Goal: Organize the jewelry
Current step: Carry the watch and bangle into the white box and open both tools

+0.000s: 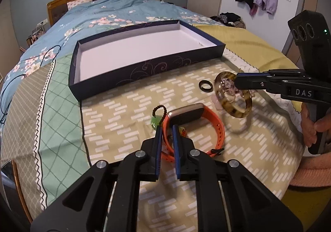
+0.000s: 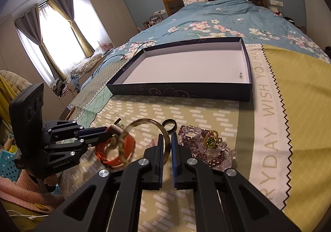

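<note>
My left gripper (image 1: 166, 127) is shut on the orange watch band (image 1: 215, 128) low over the patterned cloth; it also shows in the right wrist view (image 2: 107, 129). My right gripper (image 2: 166, 135) is shut on a tortoiseshell bangle (image 2: 144, 126) and holds it tilted above the cloth; in the left wrist view the bangle (image 1: 238, 108) hangs from that gripper (image 1: 235, 82). A black ring (image 1: 205, 85) lies beside it. A green pendant on a brown cord (image 1: 155, 122) lies left of the watch. Purple bead bracelets and a green-stone ring (image 2: 211, 142) lie right of my right gripper.
A shallow dark-blue box with a white floor (image 1: 144, 70) stands beyond the jewelry on the bed; a tiny item (image 2: 240, 74) lies in its right corner. A yellow blanket (image 2: 300, 108) lies to the right. A black cable (image 1: 12, 85) runs across the quilt at left.
</note>
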### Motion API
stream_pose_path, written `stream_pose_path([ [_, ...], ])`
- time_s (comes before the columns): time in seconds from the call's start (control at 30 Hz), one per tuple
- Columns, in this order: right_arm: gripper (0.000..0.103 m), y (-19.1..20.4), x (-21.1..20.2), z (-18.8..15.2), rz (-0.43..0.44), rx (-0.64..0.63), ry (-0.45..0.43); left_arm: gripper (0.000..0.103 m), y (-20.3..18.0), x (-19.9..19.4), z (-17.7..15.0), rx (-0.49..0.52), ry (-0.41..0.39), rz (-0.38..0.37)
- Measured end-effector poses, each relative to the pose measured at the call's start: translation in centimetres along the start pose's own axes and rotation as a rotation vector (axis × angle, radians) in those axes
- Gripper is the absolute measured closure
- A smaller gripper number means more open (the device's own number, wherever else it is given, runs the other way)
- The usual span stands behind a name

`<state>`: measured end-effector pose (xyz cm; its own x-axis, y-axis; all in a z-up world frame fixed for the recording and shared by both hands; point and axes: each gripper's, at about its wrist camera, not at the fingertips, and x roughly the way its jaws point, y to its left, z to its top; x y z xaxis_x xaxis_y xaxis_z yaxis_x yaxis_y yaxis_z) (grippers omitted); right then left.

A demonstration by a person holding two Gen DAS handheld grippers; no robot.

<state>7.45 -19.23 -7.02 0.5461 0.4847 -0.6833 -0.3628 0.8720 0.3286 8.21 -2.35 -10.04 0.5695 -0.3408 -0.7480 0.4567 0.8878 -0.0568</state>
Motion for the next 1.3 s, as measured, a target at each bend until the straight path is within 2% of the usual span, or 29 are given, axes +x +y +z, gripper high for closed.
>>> stream_pose_path([
  [0.1,0.096,-0.1,0.1,-0.1,-0.002,0.004,-0.003,0.097,0.3,0.1,0.2,-0.020,-0.001,0.003],
  [0.27,0.096,-0.1,-0.3,0.1,-0.001,-0.001,-0.016,0.097,0.8,-0.3,0.4,-0.072,-0.018,-0.021],
  [0.57,0.096,0.3,-1.2,1.7,0.016,-0.031,-0.054,0.097,2.5,-3.0,2.0,-0.155,-0.118,-0.041],
  [0.7,0.096,0.2,-1.4,3.6,-0.002,-0.065,-0.082,0.097,3.5,-3.5,3.5,-0.173,-0.149,-0.028],
  [1.0,0.096,-1.6,0.4,10.0,-0.056,-0.120,-0.117,0.097,5.7,-2.5,9.0,-0.172,-0.197,0.073],
  [1.3,0.096,-3.4,5.4,15.3,-0.109,-0.130,-0.079,0.097,8.7,2.1,14.7,-0.195,-0.162,0.104],
])
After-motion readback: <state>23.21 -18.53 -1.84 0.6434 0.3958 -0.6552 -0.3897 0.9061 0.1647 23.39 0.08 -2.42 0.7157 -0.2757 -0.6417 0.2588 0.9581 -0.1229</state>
